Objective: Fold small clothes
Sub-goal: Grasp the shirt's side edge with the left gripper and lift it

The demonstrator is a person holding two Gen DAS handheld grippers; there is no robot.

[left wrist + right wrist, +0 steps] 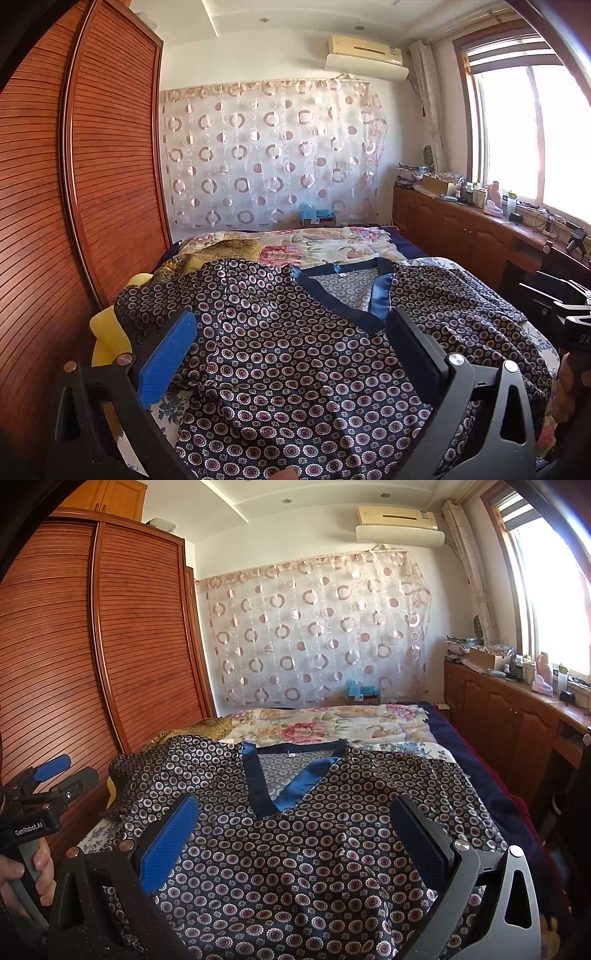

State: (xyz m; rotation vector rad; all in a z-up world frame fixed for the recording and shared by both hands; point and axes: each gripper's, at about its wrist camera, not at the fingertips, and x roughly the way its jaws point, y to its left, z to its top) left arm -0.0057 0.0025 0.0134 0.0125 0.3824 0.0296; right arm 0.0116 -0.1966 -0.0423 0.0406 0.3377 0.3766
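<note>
A dark navy top point(295, 373) printed with small pink and white rings lies spread face up on the bed, its sleeves out to both sides. Its V-neck, trimmed in blue satin point(384, 291), points toward me. My left gripper point(293, 321) hovers open over the top's left half, nothing between its blue pads point(168, 354). In the right wrist view the same top point(295, 867) fills the foreground, and my right gripper point(295, 805) stands open above its chest, just below the V-neck point(291, 786). A hand point(26, 871) holds the left gripper point(70, 771) at the left edge.
A floral quilt point(332, 243) covers the far half of the bed. A slatted wooden wardrobe point(110, 166) stands close on the left, with a yellow pillow point(107, 332) beside it. Wooden cabinets point(517, 716) with clutter run under the window on the right.
</note>
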